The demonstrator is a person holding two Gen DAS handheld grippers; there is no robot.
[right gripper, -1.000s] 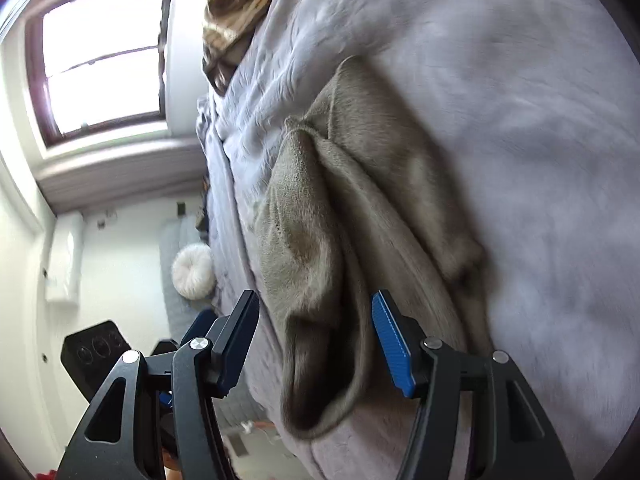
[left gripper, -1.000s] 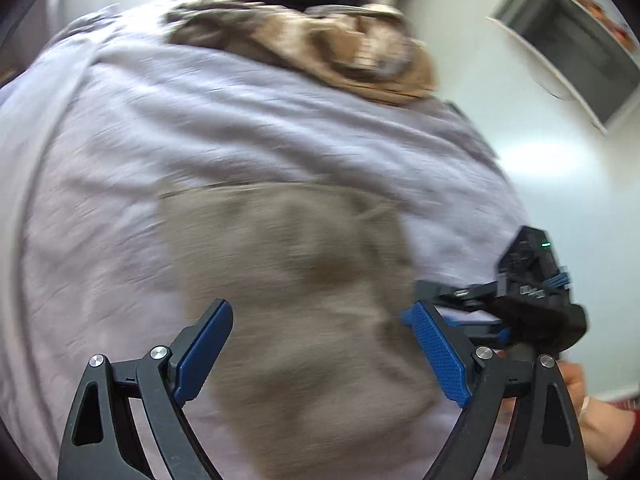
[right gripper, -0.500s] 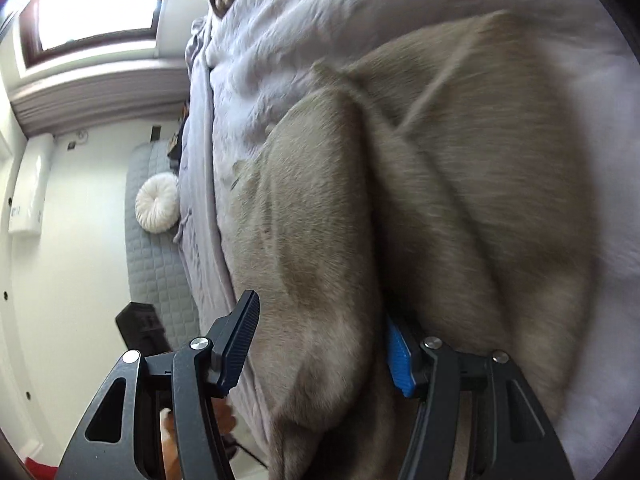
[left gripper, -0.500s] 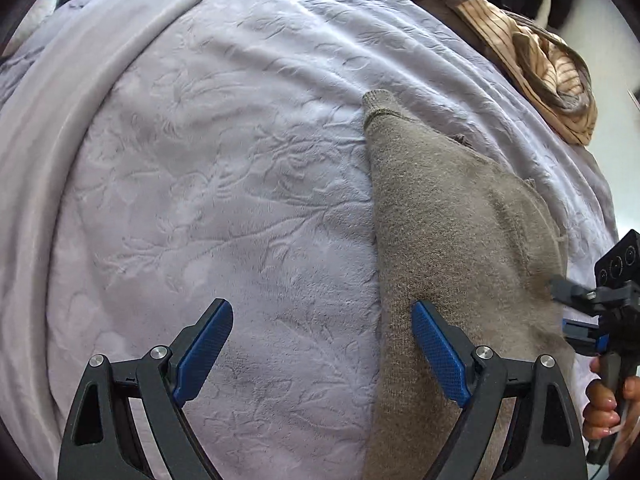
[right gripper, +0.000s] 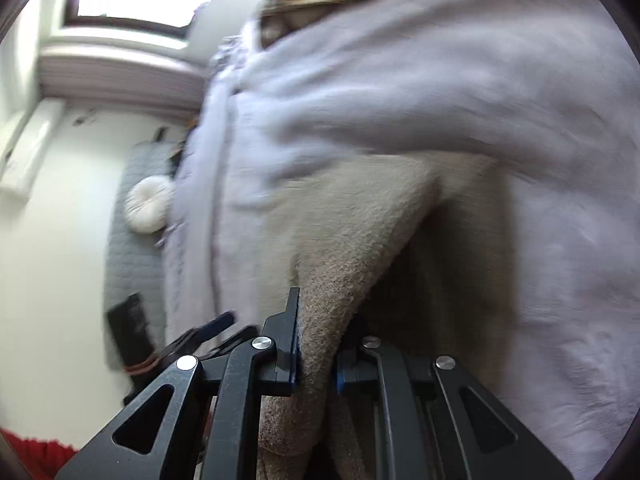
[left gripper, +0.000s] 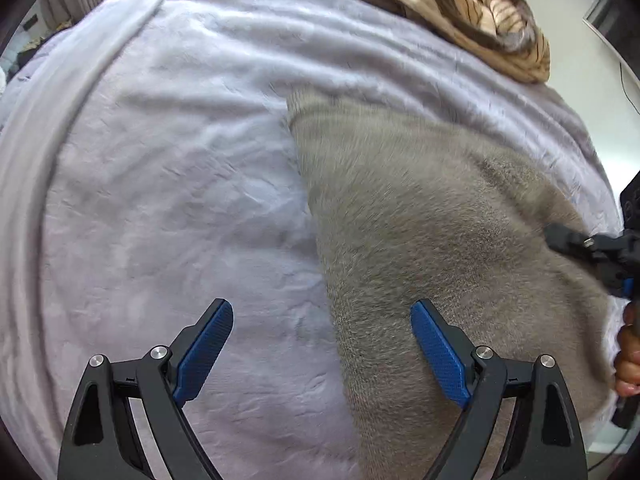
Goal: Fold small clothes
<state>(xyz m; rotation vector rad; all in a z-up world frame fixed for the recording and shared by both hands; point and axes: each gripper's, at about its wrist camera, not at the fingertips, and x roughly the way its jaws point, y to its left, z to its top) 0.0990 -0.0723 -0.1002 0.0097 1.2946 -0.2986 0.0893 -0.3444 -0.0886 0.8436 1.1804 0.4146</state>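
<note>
Two grippers on this one: the right gripper (right gripper: 316, 354) is closing its jaws, blue pads pinching a fold of the fuzzy grey-brown knit garment (left gripper: 420, 240) at the right edge of the pale lavender embossed bedspread (left gripper: 168, 184). That fold is lifted off the bedspread. Left gripper (left gripper: 322, 346) hangs spread wide over the garment's left edge, gripping nothing. Tan striped cloth (left gripper: 472, 8) sits at the far edge.

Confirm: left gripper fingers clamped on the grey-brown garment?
No. The left gripper stands wide open, one finger over the garment, the other over the lilac blanket.
</note>
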